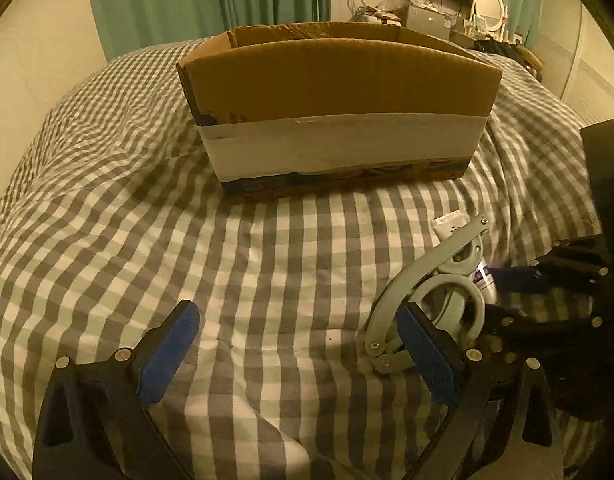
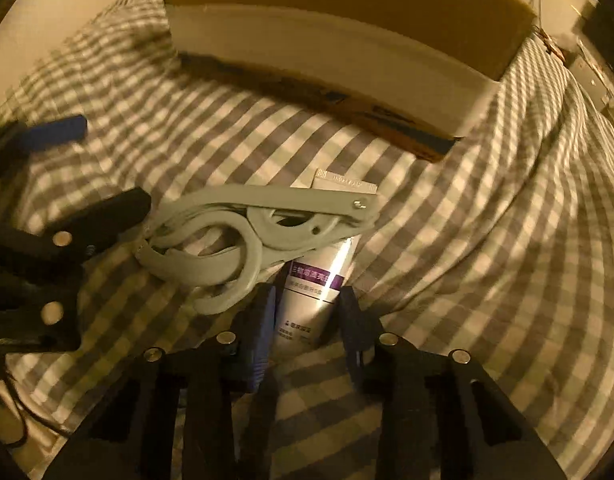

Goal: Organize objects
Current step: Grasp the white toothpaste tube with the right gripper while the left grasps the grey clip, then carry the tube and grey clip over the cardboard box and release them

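Fingers (image 2: 263, 332) of our right gripper (image 2: 307, 320) stand on either side of a white tube (image 2: 313, 292) with a purple label band; the blue pads sit just beside the tube's walls, but we cannot tell whether they press it or merely flank it. The tube lies flat on the checked bedspread (image 2: 467, 260), its crimped end pointing toward the box. A grey folding hanger (image 2: 247, 236) lies across the upper part of the tube, its hook loops curling toward the left pad. Our left gripper (image 1: 295, 352) holds its fingers (image 1: 171, 352) wide apart over bare bedspread (image 1: 267, 280), clamped on nothing. In the left wrist view, its right-hand pad stands in front of the hanger (image 1: 423, 284), near the hinge end; contact cannot be confirmed. The same view shows the right gripper (image 1: 515, 276) approaching from the right edge, with the tube (image 1: 451, 224) partly hidden under the hanger. Beyond both grippers, a cardboard box (image 1: 339, 80) with a white band round its lower half rests on the bedspread, its top open, well apart from the tube and hanger. Green curtains (image 1: 211, 0) hang behind the bed.
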Tool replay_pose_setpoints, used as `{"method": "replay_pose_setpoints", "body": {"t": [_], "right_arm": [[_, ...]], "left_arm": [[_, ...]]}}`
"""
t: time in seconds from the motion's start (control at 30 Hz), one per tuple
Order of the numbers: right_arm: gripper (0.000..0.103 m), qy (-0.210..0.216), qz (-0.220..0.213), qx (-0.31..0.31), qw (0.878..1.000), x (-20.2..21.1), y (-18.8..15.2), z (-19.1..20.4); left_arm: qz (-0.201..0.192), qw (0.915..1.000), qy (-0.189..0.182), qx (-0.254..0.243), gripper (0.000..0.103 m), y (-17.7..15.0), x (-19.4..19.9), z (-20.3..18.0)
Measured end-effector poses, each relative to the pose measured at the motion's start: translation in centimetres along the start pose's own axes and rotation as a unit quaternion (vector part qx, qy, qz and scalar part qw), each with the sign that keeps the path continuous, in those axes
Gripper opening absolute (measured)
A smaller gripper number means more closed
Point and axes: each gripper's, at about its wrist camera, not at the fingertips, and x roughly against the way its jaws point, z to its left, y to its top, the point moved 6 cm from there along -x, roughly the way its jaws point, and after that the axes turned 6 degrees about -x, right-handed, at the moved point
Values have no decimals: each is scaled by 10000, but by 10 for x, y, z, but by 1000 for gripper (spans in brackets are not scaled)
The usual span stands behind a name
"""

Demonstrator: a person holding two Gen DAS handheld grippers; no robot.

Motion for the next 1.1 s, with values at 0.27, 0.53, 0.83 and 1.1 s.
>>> {"method": "replay_pose_setpoints", "body": {"t": [0.27,0.53,0.83,1.1], "right_arm": [[25,384,-868,-686,9931,53,13,-28],[25,347,-1331,-863,9867,88,32,-46],[25,481,-1343,-879,9859,95,35,-50],[25,536,-1499,-822,9838,108,36,-46]], "left_arm": [[-60,9995,-283,-88,101,2,5,-14],[34,9958,-793,-448,101,11,-10,-50],[217,9920,-920,-839,76,16,-40,-69],[258,9928,-976,-639,72,18,-20,-61]]}}
